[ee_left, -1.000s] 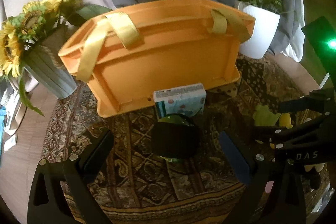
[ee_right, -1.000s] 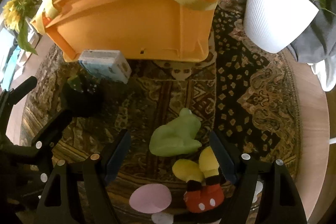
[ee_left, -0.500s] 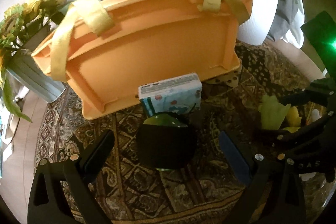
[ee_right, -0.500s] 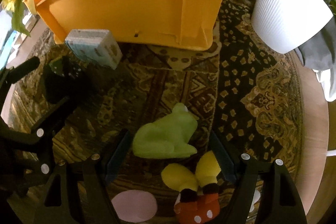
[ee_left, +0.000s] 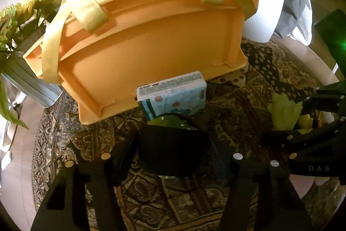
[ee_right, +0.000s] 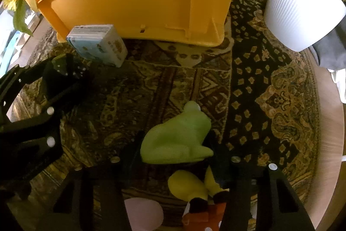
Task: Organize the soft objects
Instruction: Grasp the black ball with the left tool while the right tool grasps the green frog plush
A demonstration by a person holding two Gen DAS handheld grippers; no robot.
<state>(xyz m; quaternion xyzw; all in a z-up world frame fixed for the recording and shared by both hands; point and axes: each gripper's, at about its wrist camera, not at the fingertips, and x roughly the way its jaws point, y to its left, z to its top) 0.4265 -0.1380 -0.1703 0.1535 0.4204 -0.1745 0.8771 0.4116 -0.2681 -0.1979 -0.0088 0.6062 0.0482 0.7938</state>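
A black soft pouch with a green dotted lining (ee_left: 170, 148) lies on the patterned rug between the fingers of my left gripper (ee_left: 173, 155), which stand close on both sides of it. A pale blue tissue pack (ee_left: 173, 95) leans against the orange basket (ee_left: 140, 40) just beyond; the pack also shows in the right wrist view (ee_right: 97, 44). My right gripper (ee_right: 176, 148) has its fingers close around a green soft frog (ee_right: 177, 140). A plush with yellow shoes and red shorts (ee_right: 199, 198) lies nearer the camera, beside a pink soft piece (ee_right: 142, 215).
A white ribbed plant pot (ee_right: 300, 8) stands at the right of the basket. A sunflower vase (ee_left: 23, 53) stands at the left. The patterned rug (ee_right: 259, 90) covers a round wooden table (ee_right: 330, 122). Grey cloth hangs behind.
Both grippers have moved forward and down. The left fingers have narrowed around the black pouch, the right fingers around the green frog.
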